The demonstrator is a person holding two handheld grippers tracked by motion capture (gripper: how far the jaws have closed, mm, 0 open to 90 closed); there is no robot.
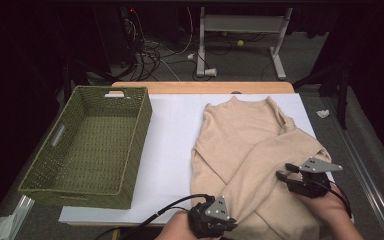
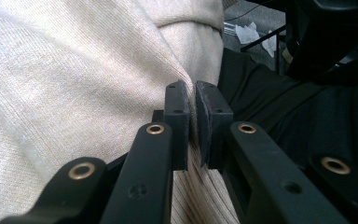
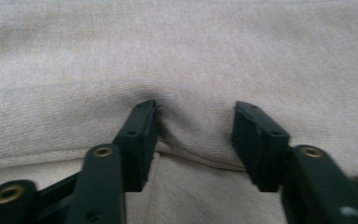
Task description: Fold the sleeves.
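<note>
**Beige sweater on the tabletop, both grippers at its near hem**

High view: Beige sweater (image 1: pixel 252 150) spread flat on the white-covered tabletop (image 1: pixel 172 145), collar toward the far edge, one sleeve folded across the body toward the near right. Left gripper (image 1: pixel 211 219) at the sweater's near edge, grey plate up, cable trailing off to the left. Right gripper (image 1: pixel 286 171) over the folded sleeve on the right side, jaws pointing left across the cloth. Green woven basket (image 1: pixel 87 147) standing well apart on the left part of the tabletop, nothing visible inside. Beyond the tabletop, a tangle of cables (image 1: pixel 155 55) on the floor and a white frame (image 1: pixel 242 30).

Left gripper view: Left gripper (image 2: pixel 193 116) with jaws drawn almost together, a thin fold of the beige sweater (image 2: pixel 74 93) pinched between the pads, ribbed hem showing just below them. Dark cloth to the right of the jaws.

Right gripper view: Right gripper (image 3: pixel 196 133) with jaws apart, set down on the beige sweater (image 3: pixel 177 56). A raised ridge of knit lying between the two pads, the left pad touching the fabric, the right pad standing clear of it. A seam edge running just beneath the jaws.
</note>
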